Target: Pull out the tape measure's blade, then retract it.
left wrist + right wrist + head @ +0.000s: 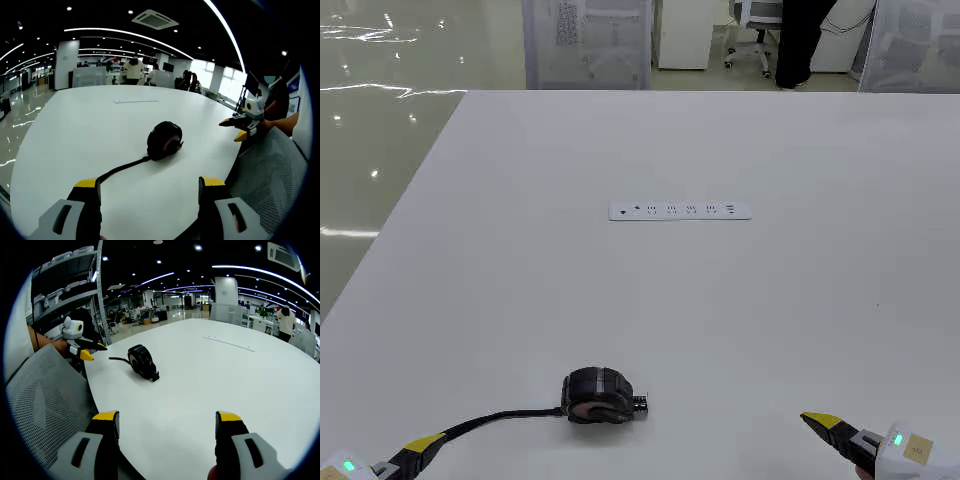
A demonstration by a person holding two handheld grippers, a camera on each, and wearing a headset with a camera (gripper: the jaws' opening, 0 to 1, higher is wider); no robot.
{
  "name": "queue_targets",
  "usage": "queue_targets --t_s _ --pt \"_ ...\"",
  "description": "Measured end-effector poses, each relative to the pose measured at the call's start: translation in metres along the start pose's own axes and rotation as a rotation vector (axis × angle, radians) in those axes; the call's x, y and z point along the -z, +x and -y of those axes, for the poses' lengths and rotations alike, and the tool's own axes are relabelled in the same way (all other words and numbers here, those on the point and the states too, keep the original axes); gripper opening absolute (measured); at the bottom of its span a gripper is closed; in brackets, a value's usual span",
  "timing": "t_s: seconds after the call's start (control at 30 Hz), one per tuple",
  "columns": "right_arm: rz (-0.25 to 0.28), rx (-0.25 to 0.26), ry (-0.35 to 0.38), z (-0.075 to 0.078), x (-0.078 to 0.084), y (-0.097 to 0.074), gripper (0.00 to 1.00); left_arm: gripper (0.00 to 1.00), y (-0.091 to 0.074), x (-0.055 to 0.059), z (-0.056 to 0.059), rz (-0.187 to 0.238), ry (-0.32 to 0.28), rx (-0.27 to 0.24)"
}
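Currently the tape measure is lying on the white table, its blade hook pointing right and its wrist strap trailing left. The left gripper is hovering left of it (by the strap's end); the right gripper is hovering on the hook side, both spread and empty.

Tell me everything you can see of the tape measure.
The tape measure is a rounded black case with a grey band, by its look plastic and rubber. It rests on the white table near the front edge. The blade is retracted, with its hook at the case mouth, pointing right in the head view. A black strap trails from it toward the left gripper; contact there is unclear. Nothing grips the case.
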State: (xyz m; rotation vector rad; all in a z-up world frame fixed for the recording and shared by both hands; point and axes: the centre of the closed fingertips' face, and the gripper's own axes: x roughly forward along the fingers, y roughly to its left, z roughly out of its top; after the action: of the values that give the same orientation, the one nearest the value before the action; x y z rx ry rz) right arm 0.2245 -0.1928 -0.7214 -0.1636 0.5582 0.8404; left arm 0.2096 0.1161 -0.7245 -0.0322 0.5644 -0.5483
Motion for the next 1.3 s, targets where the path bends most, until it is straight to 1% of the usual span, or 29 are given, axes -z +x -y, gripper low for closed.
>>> queue_targets --t_s 0.37,0.53,0.73,1.3 --pt "0.0 -0.005 0.004 -0.0011 -0.0008 0.0001 0.75 0.77 0.0004 0.0004 0.0002 0.001 -0.005 0.0" --pt "-0.007 -0.007 -0.004 -0.0019 0.0017 0.0002 0.75 0.77 0.0 0.0016 0.0008 -0.002 -0.004 0.0" --pt "-0.011 -0.01 -0.014 -0.0031 0.0011 0.0001 0.75 0.77 0.0 0.0021 0.0013 -0.003 -0.005 0.003" --pt "-0.015 -0.016 -0.015 -0.0048 0.0026 0.0005 0.75 0.77 0.0015 0.0028 0.0029 -0.005 -0.005 0.008"
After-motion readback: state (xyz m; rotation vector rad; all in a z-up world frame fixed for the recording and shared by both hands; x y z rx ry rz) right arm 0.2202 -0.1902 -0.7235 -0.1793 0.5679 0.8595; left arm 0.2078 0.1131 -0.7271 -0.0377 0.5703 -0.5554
